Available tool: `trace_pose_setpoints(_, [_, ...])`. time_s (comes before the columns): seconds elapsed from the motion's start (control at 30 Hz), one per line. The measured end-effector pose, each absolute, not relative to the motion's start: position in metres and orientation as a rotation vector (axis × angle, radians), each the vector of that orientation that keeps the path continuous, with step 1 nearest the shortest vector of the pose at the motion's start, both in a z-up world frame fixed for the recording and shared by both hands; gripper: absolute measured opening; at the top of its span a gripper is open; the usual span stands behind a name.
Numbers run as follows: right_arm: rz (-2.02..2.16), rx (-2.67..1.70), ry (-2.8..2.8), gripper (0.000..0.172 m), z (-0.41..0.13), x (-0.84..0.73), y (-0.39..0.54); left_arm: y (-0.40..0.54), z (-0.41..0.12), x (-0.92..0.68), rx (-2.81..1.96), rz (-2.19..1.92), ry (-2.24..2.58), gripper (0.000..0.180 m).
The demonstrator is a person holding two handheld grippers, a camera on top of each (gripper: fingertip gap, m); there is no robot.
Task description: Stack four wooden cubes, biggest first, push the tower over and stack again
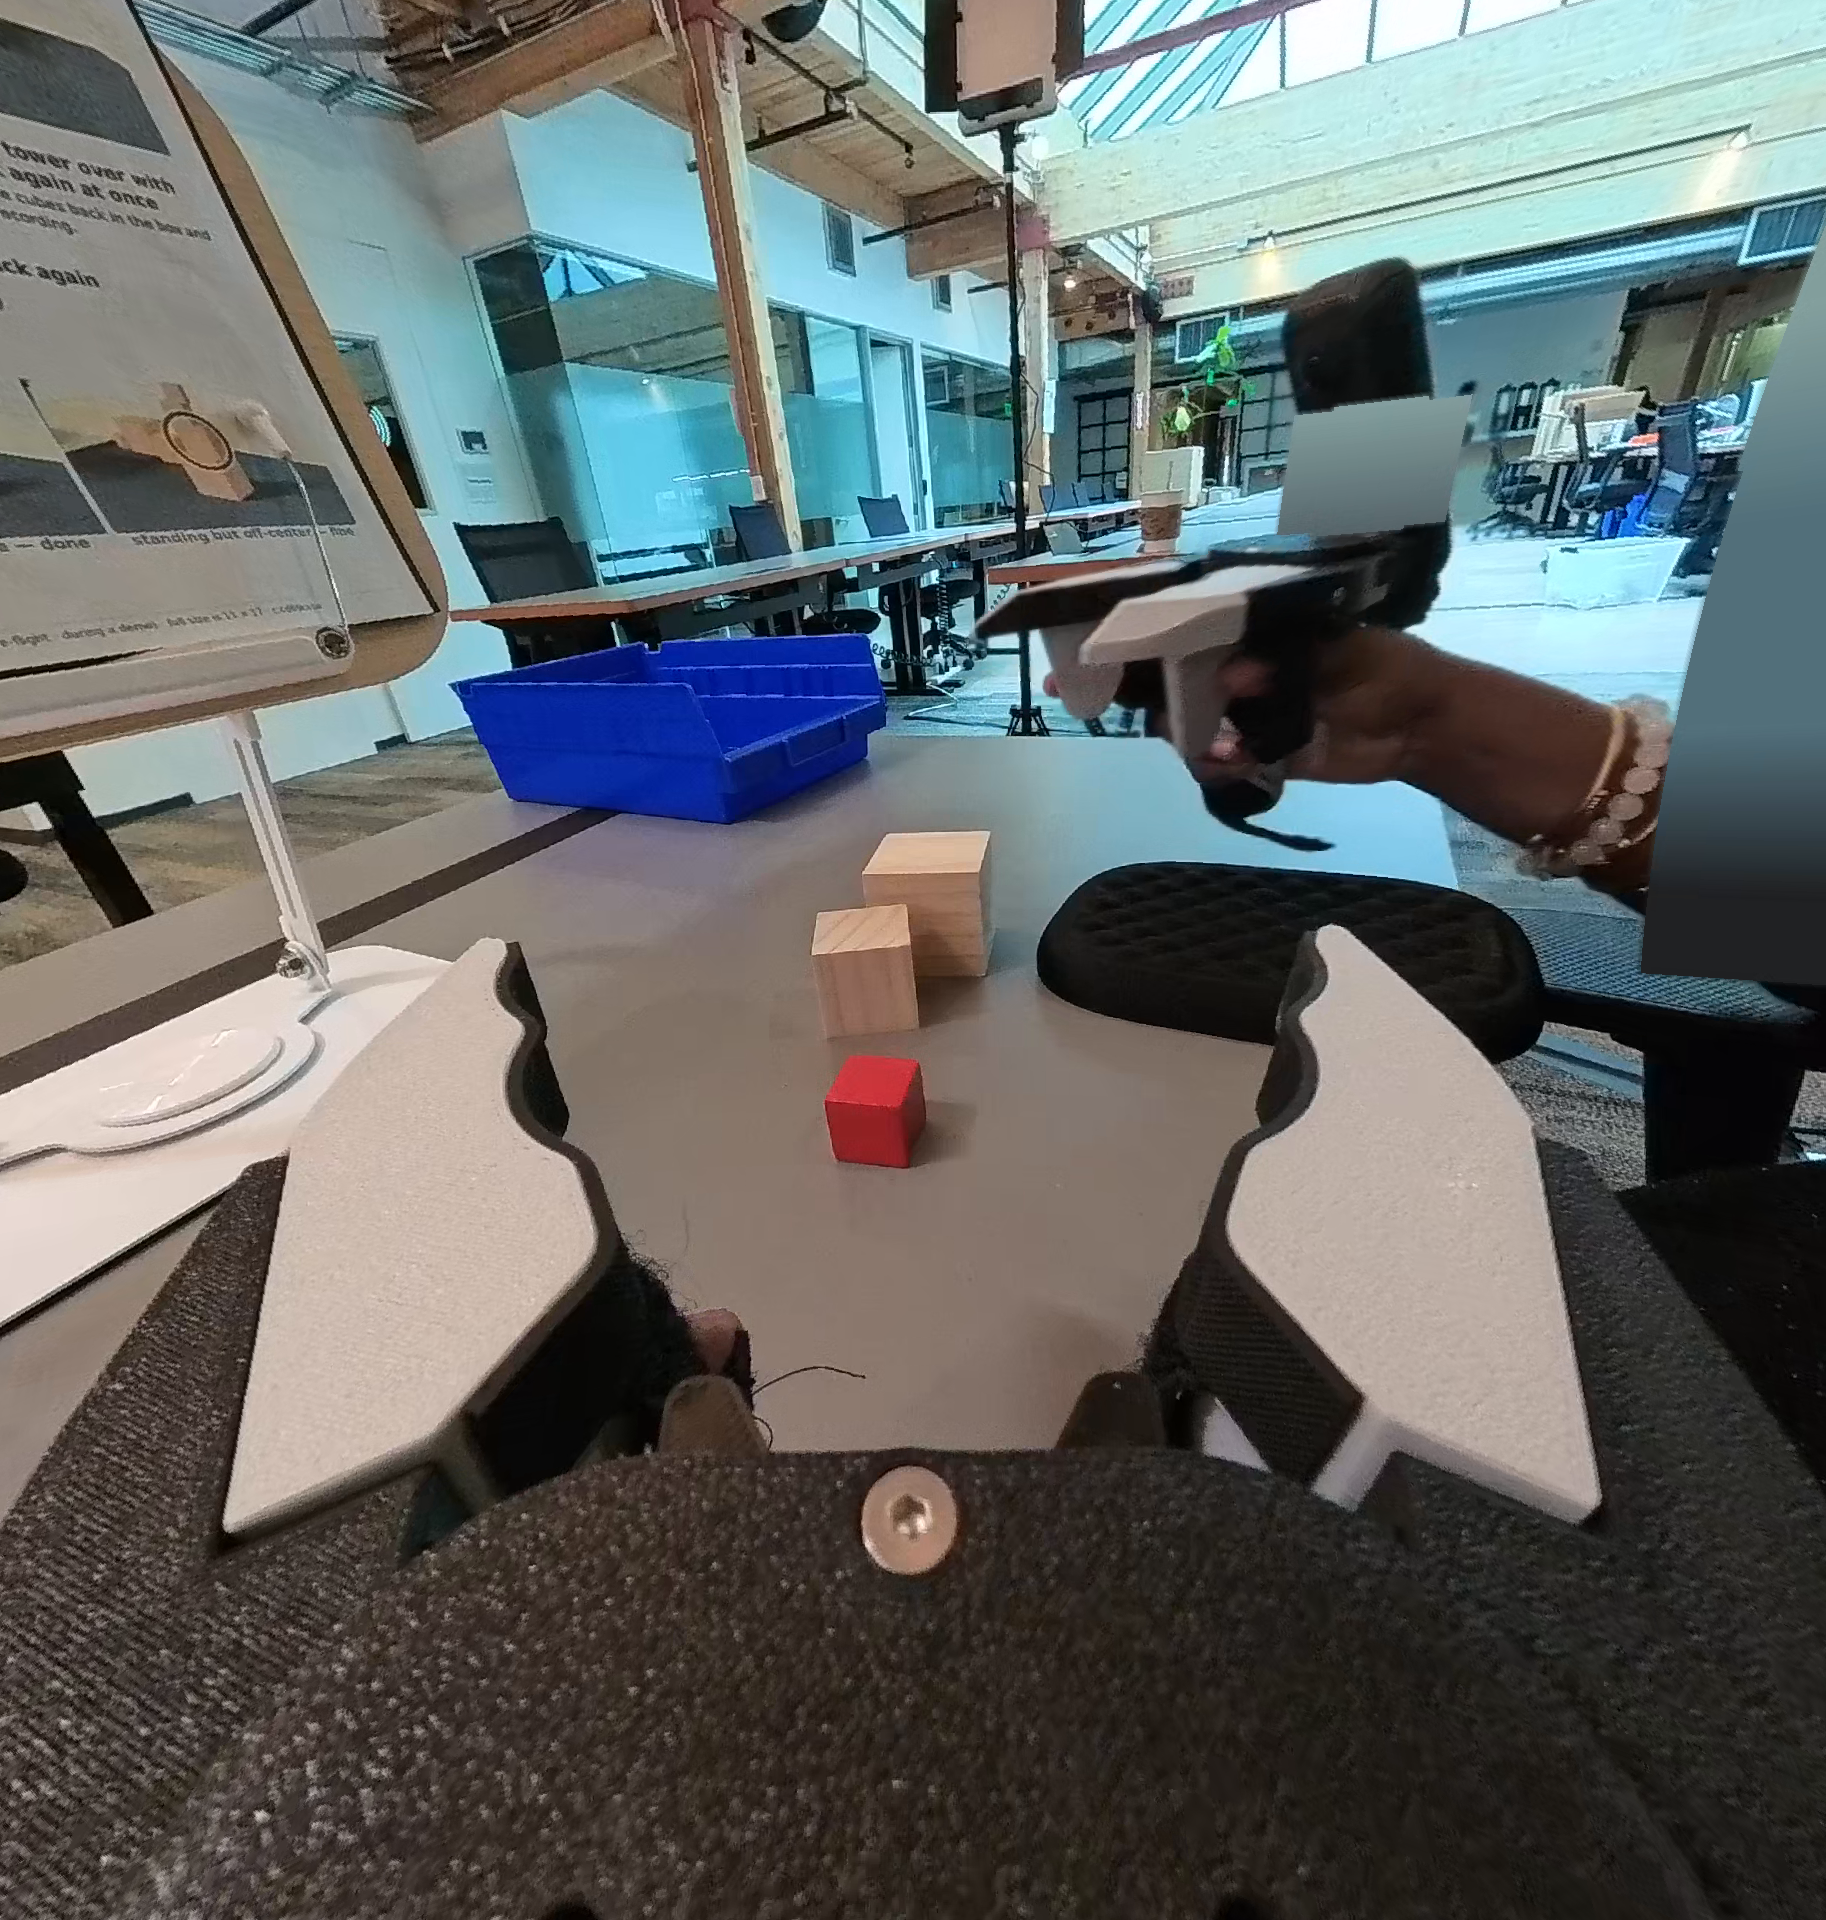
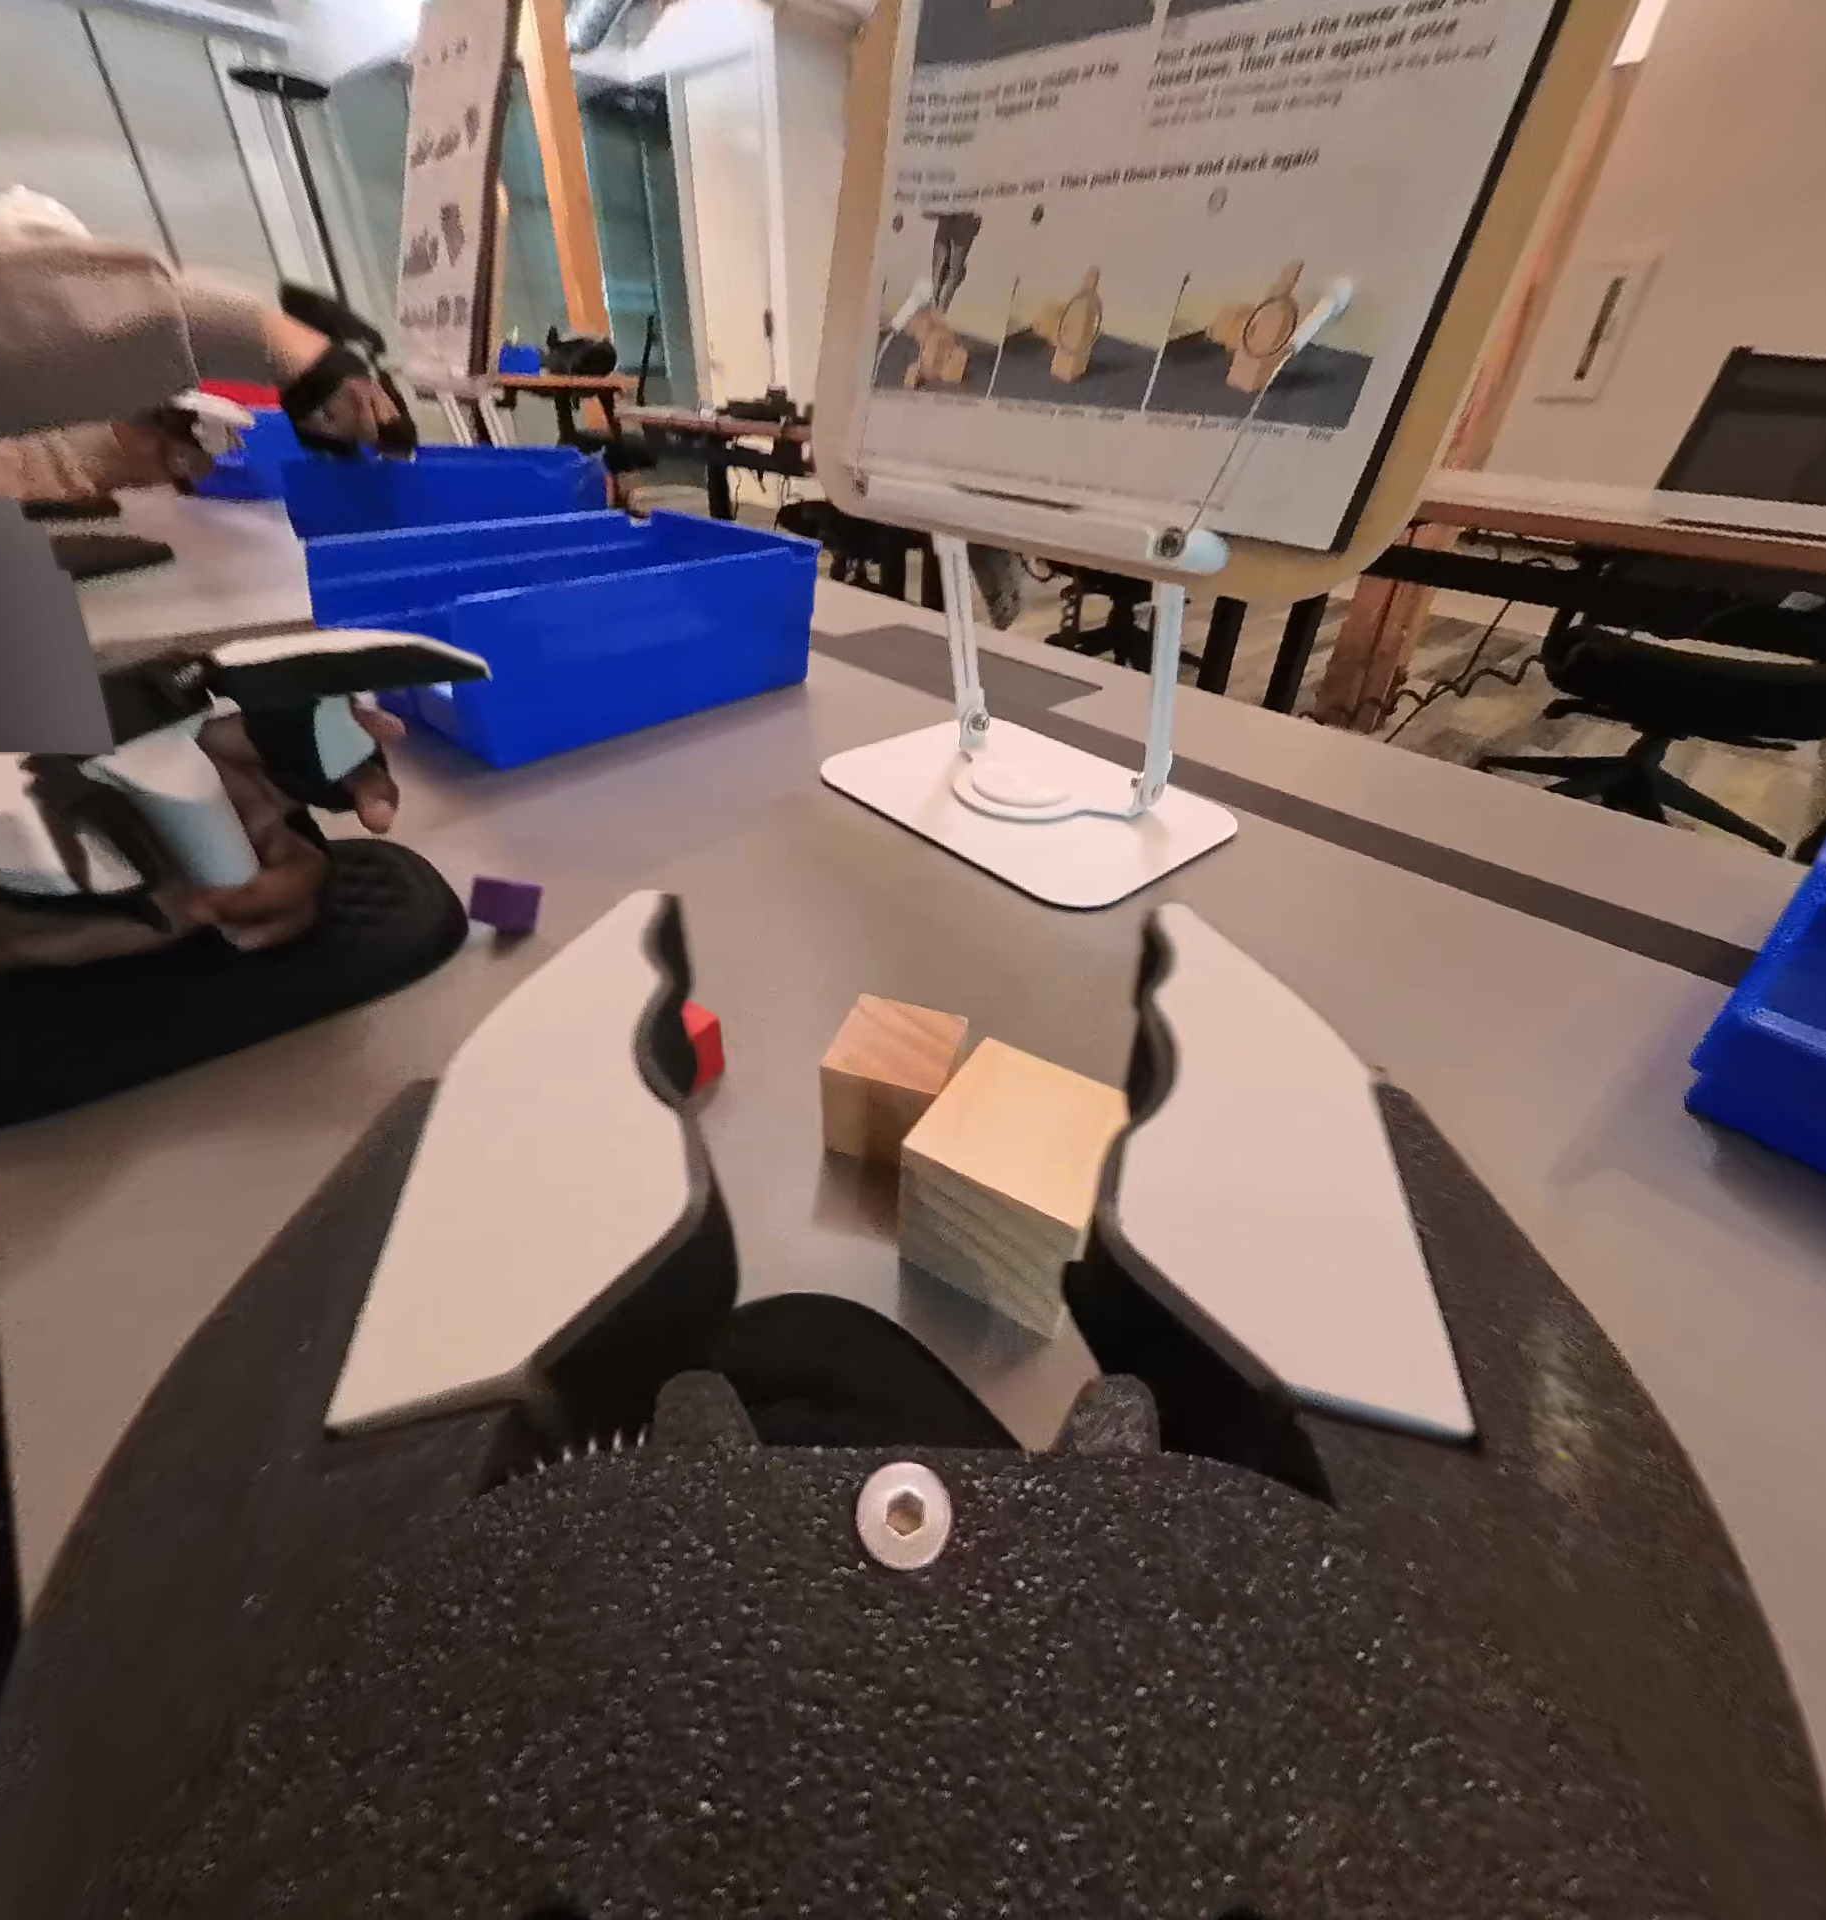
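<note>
2 pale bare-wood cubes (image 1: 928, 902) with visible grain, glossy painted red cube (image 1: 875, 1110), shiny blue plastic bin (image 1: 670, 727), smooth matt grey tabletop (image 1: 680, 935), black quilted fabric pad (image 1: 1283, 951), white matt stand base (image 2: 1034, 810)

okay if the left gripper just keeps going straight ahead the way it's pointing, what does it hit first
Probably the small red cube, centred between its open jaws on the grey table; nothing lies nearer, though depth is hard to judge.

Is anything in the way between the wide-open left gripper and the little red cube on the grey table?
Nothing visible. The small red cube sits ahead of the open left gripper, only bare grey table between. Two pale wooden cubes stand beyond it.
</note>
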State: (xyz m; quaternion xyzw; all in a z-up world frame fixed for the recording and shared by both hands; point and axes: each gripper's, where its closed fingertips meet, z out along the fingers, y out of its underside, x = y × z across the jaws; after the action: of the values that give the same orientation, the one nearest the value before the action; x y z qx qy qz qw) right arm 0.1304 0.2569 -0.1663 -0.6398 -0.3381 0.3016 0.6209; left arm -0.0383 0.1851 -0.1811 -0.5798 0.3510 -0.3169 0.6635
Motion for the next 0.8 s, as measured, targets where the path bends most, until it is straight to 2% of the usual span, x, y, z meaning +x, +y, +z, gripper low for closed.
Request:
trace_pose_setpoints(0.1, [0.749, -1.458, -0.721, 0.113, -0.163, 0.128, 0.24, 0.185, -0.181, -0.038, -1.31, -0.714, 0.794, 0.132])
trace_pose_setpoints(0.2, [0.815, -1.437, -0.672, 0.131, -0.17, 0.123, 0.221, 0.185, -0.182, -0.038, -1.313, -0.712, 0.798, 0.132])
trace_pose_setpoints(0.43, [0.681, -1.438, -0.745, 0.14, -0.188, 0.115, 0.217, 0.186, -0.182, -0.037, -1.317, -0.702, 0.797, 0.134])
trace_pose_setpoints(0.57, [0.68, -1.409, -0.752, 0.135, -0.188, 0.115, 0.214, 0.188, -0.181, -0.038, -1.339, -0.735, 0.784, 0.134])
trace_pose_setpoints(0.8, [0.695, -1.371, -0.728, 0.131, -0.185, 0.119, 0.212, 0.218, -0.172, 0.002, -1.542, -0.775, 0.938, 0.118])
